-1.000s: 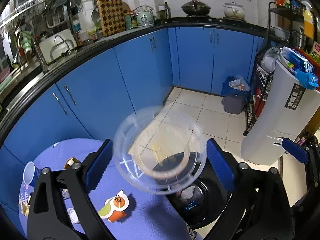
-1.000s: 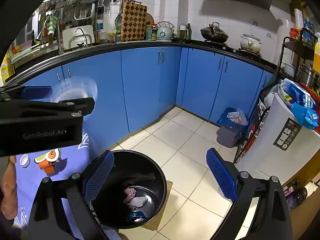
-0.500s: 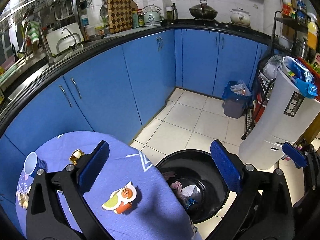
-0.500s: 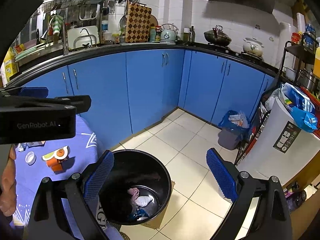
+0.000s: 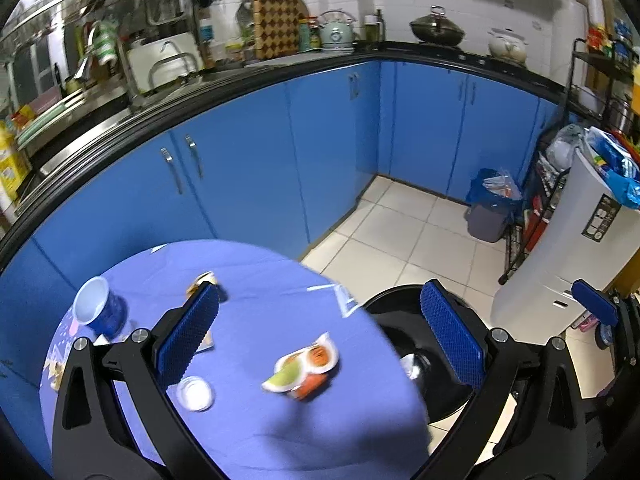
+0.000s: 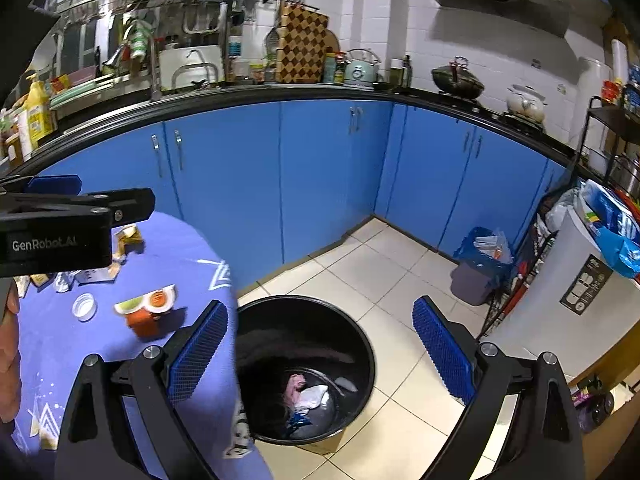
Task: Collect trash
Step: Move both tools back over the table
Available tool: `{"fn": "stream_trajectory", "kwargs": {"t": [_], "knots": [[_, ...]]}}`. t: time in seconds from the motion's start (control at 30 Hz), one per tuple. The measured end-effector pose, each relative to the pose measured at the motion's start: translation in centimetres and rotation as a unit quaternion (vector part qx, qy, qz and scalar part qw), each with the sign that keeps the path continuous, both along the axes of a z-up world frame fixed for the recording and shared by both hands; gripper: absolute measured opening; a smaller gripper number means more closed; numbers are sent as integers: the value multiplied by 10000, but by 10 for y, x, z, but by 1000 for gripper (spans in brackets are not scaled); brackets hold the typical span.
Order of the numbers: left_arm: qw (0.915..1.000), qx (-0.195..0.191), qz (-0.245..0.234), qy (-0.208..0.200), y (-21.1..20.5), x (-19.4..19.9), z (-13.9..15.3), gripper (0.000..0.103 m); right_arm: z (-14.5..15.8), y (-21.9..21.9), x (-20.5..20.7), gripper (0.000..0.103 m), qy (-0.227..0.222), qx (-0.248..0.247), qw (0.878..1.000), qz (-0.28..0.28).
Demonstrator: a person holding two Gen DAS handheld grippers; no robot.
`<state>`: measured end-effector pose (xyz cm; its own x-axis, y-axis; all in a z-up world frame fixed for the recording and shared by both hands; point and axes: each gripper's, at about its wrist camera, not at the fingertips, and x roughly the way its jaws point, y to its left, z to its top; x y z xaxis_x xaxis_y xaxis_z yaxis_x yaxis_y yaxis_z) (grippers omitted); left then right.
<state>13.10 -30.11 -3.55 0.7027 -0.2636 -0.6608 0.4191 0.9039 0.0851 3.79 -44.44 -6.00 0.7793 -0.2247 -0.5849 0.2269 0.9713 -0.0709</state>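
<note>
A black trash bin [image 6: 312, 364] stands on the floor beside a round table with a blue cloth [image 5: 256, 424]; it holds crumpled trash. On the table lie an orange cup with a peeled lid [image 5: 306, 370], a white cap [image 5: 195, 393], a blue paper cup [image 5: 98, 310] and wrappers [image 5: 206, 280]. My left gripper [image 5: 320, 340] is open and empty above the table's right part. My right gripper [image 6: 320, 352] is open and empty above the bin. The left gripper also shows in the right wrist view [image 6: 60, 224]. The orange cup also shows there [image 6: 148, 310].
Blue kitchen cabinets [image 6: 320, 168] curve round the back under a black counter. A small grey bin with a blue bag [image 5: 492, 208] and a white appliance [image 5: 576, 248] stand at the right on the tiled floor [image 6: 380, 272].
The clear round lid between my left fingers a second ago is gone from the gripper. My left gripper has swung left from over the bin to over the table.
</note>
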Motion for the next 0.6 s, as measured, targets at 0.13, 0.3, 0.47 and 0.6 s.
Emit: {"fn": "stream_trajectory", "kwargs": {"t": [0.13,0.3,0.47,0.6], "knots": [[9997,5,234,63,27,3,-6,100,-3,19,4,91,53,-34,9998,208],[9984,-50,526,176,64,6,-14,100,-6,45,12,91,113,-80,9988,467],[9967,122,767,243,93,6,-31,100,-14,69,21,91,186,-105,9969,753],[9940,230,952,481,112,9,-53,99,-24,85,28,91,307,-112,9948,962]]}}
